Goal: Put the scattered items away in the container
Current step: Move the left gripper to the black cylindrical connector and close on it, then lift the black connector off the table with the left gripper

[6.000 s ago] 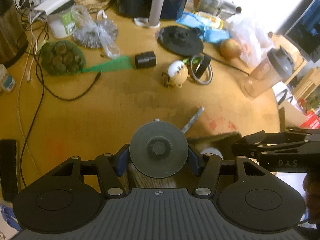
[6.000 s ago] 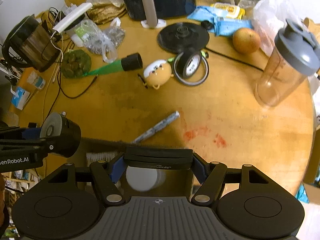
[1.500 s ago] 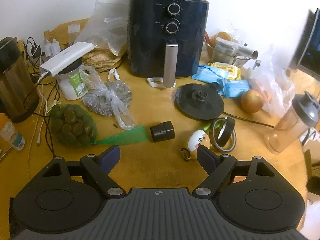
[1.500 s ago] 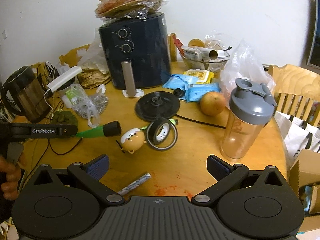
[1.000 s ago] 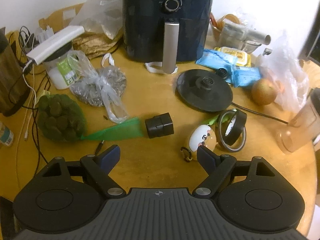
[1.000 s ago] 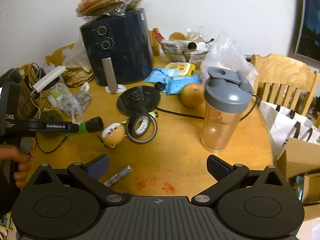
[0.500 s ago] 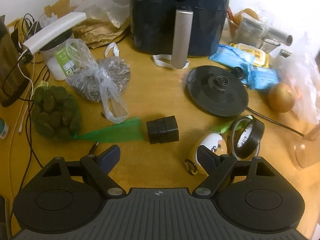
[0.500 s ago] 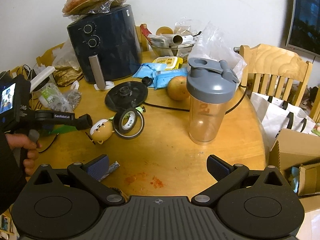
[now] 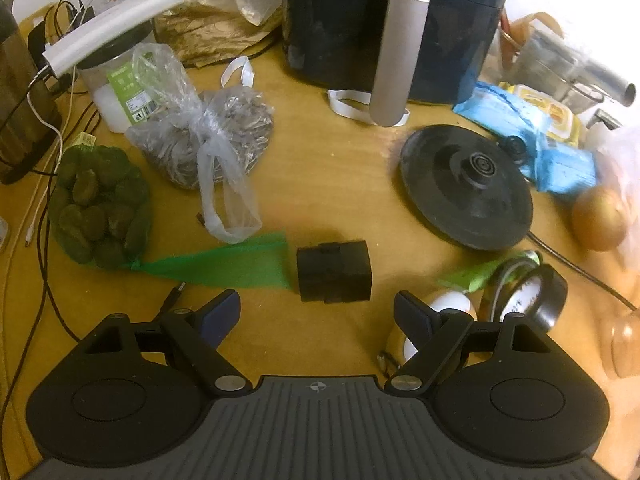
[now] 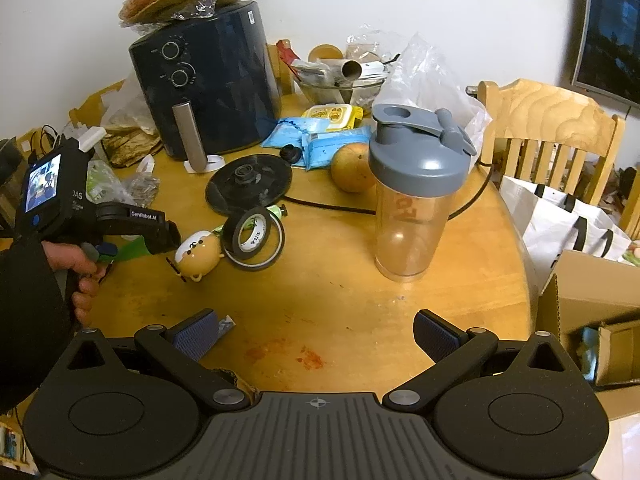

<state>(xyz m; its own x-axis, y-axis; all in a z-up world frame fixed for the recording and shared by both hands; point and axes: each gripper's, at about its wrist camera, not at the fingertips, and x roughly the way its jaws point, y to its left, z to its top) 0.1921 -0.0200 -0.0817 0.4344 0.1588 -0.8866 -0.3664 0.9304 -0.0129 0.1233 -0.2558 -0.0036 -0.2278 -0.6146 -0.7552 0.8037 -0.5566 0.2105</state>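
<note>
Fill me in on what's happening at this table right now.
A person is tidying a cluttered wooden table with a handheld gripper in each hand. The left gripper is open and empty, pointed down at a small black block lying just ahead of its fingers, beside a green net bag. The right gripper is also open and holds nothing, above a bare stretch of table. A round toy, a tape roll and a shaker bottle sit loose on the table.
</note>
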